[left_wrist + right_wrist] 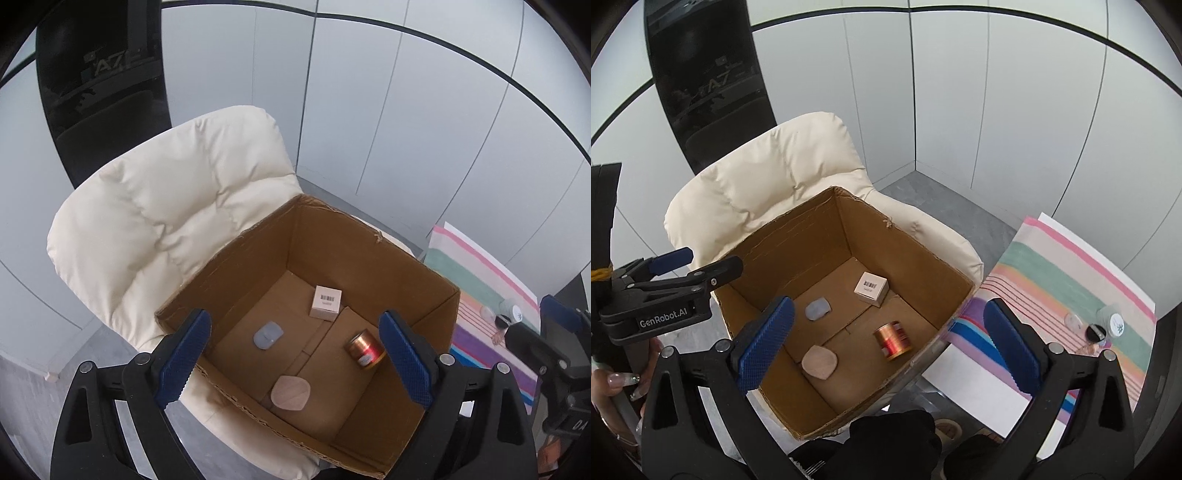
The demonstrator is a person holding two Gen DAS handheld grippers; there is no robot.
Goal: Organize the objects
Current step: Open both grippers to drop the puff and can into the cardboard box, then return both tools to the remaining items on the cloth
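I am holding both grippers, left [295,363] and right [888,345], spread and empty above the box [369,243], where the can [365,349] is lying. I am thinking of swinging right next, toward the jars [1108,323] on the cloth [1067,269], approaching slowly.

Both tools have a black plastic frame with triangular cut-outs and round silver screws. The left gripper [295,363] carries blue fingers [186,360] with a knurled, dotted surface; the right gripper [886,347] looks the same. White letters "GenRobot.AI" stand on the side. The hand [620,384] has long decorated nails, perhaps with small stones.
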